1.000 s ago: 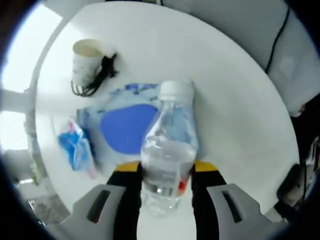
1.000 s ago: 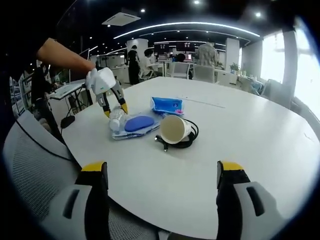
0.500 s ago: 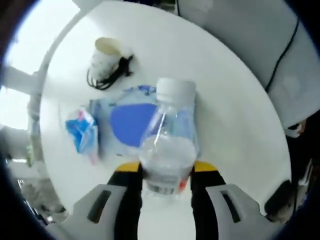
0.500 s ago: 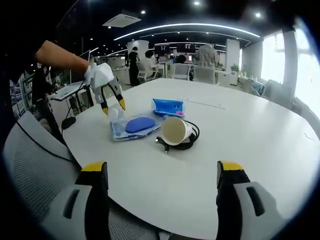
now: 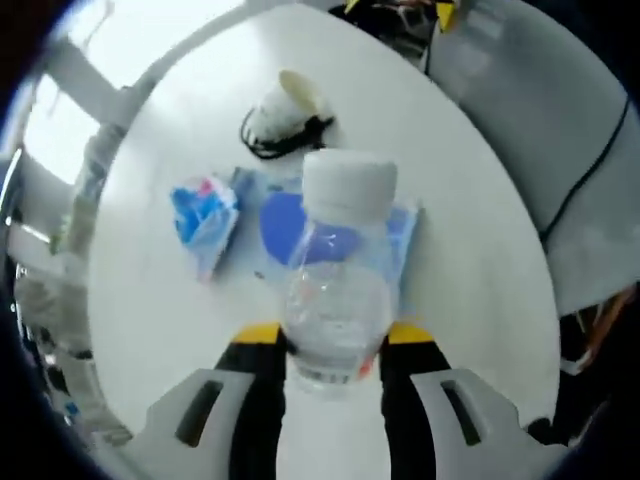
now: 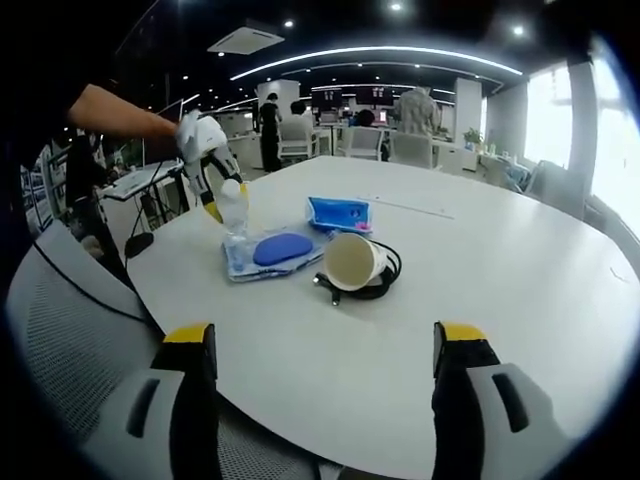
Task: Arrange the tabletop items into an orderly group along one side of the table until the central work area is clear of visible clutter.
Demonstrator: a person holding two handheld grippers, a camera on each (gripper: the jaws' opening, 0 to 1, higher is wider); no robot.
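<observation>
My left gripper [image 5: 333, 338] is shut on a clear water bottle [image 5: 335, 285] with a white cap, held in the air above the round white table [image 5: 480, 270]. In the right gripper view the same bottle [image 6: 234, 208] hangs upright in the left gripper [image 6: 214, 196], above the table's far left part. Below it lies a clear pouch with a blue oval [image 5: 320, 228], also seen as the pouch [image 6: 272, 251]. A small blue packet [image 5: 203, 212] lies beside it, the packet [image 6: 338, 213] farther back. A paper cup [image 6: 349, 260] lies on its side on a black cable [image 6: 380, 281]. My right gripper [image 6: 320, 370] is open over the near table edge.
A grey mesh chair back [image 6: 60, 330] stands at the table's near left. Office desks, chairs and people [image 6: 415, 105] fill the background. The table's right half [image 6: 520, 270] is bare white surface. Another grey chair [image 5: 560, 150] borders the table in the left gripper view.
The left gripper has lifted the bottle off the table and turned it upright. The left view has swung with it. The right gripper has stayed put.
</observation>
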